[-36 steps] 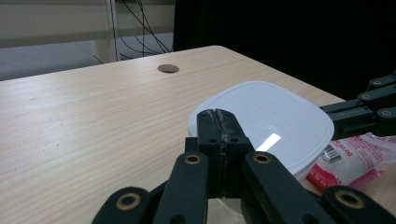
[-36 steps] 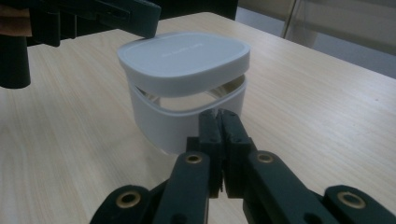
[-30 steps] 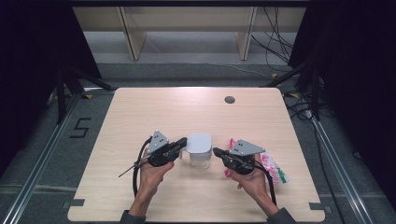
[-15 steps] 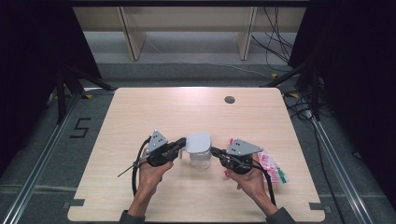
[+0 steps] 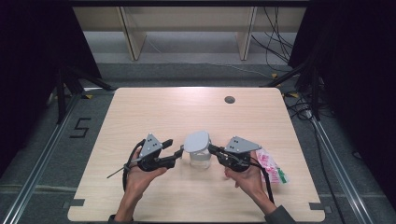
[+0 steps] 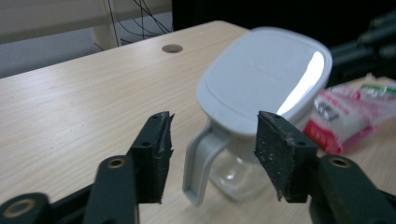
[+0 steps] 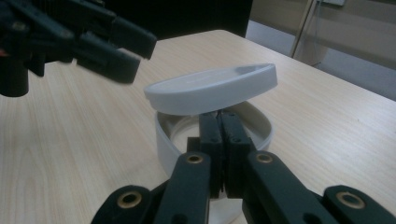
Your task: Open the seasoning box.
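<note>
A clear glass jug with a grey plastic collar and handle is seen standing on the light wooden table, near its front edge, between the two grippers. Its rounded grey plastic lid is raised and tilted above the collar. The right gripper is pressed tightly together on the lid's right edge, so the lid is held up by it. The left gripper lies just left of the jug; its jaws have just been opening and stand apart, with the grey handle seen between them but untouched. A pink and white plastic packet lies at the right, beside the right hand.
</note>
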Tool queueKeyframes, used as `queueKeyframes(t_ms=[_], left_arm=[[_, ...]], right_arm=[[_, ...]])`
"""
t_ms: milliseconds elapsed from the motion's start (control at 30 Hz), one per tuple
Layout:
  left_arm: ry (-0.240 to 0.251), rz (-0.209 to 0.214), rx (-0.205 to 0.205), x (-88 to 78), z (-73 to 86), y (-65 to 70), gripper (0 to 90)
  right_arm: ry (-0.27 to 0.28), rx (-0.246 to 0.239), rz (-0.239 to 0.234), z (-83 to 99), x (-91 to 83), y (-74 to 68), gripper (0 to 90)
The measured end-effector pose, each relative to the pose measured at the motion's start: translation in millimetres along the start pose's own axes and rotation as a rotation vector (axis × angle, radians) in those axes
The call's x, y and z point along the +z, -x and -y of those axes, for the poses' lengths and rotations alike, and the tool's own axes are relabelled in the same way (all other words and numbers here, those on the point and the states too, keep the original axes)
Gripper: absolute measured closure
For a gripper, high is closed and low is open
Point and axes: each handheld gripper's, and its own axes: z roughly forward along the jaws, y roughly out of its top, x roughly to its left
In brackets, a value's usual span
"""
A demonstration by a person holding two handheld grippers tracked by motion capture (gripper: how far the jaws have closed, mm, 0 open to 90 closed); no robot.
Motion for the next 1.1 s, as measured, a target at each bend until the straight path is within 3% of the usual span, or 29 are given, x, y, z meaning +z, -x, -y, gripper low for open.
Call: queueKeyframes(t_ms=[67,100,233,267,333,400,467,500,567,600,633,767,800,900,933,967,1033,1100], left_arm=[[-0.008,0.011,-0.011,-2.6,6.5,1.8,39.3],[-0.009,0.014,-0.020,-3.7,9.3,2.1,37.0],[-0.039,0.008,-0.024,-5.8,21.6,4.3,36.0],[-0.061,0.016,-0.020,-7.5,27.7,6.5,35.0],[-0.071,0.025,-0.023,-8.7,31.1,7.4,32.8],[-0.082,0.003,-0.022,-12.0,34.3,7.8,32.4],[-0.076,0.002,-0.034,-14.5,38.2,8.0,32.3],[-0.071,0.002,-0.038,-14.9,39.7,8.2,32.2],[-0.066,-0.006,-0.054,-15.3,42.6,10.0,32.0],[-0.080,0.001,-0.005,-15.9,42.8,7.2,31.8],[-0.083,0.003,-0.047,-15.4,45.0,9.7,31.6],[-0.102,0.003,-0.051,-14.5,48.0,8.2,30.6],[-0.104,0.006,-0.051,-15.5,48.3,7.7,30.4],[-0.084,0.004,-0.061,-18.2,46.6,6.4,30.1],[-0.089,-0.003,-0.060,-19.2,46.8,5.9,30.1],[-0.091,-0.002,-0.062,-19.4,47.1,5.8,29.8],[-0.090,0.001,-0.071,-19.1,47.3,5.9,29.6],[-0.088,-0.007,-0.073,-19.3,46.8,7.2,29.3]], right_arm=[[0.012,-0.010,-0.010,-2.4,1.7,-0.6,89.7],[0.030,-0.038,0.004,-3.8,4.0,-1.1,89.6],[0.011,-0.015,-0.003,-6.4,5.8,-3.7,89.6],[0.030,-0.038,-0.009,-8.7,9.6,-4.3,89.3],[0.019,-0.022,-0.008,-10.6,11.5,-8.3,89.3],[0.033,-0.045,-0.010,-13.3,14.5,-9.4,89.3],[0.033,-0.018,-0.033,-14.6,16.6,-12.0,89.4],[0.041,-0.035,-0.005,-16.9,17.0,-13.1,89.3],[0.045,-0.064,-0.017,-20.8,20.3,-15.1,89.4],[0.059,-0.059,-0.020,-21.9,23.0,-16.8,89.3],[0.062,-0.060,-0.013,-23.4,24.7,-18.5,89.4],[0.056,-0.067,-0.041,-27.2,31.5,-24.6,89.4],[0.065,-0.090,-0.027,-27.5,32.4,-24.6,89.4],[0.049,-0.071,-0.029,-26.5,28.5,-25.0,89.3],[0.049,-0.083,-0.032,-27.2,25.3,-20.8,89.3],[0.058,-0.056,-0.030,-27.6,23.1,-18.8,89.3],[0.084,-0.047,-0.034,-28.4,19.3,-13.6,89.4],[0.076,-0.051,-0.020,-27.4,12.4,-9.3,89.3]])
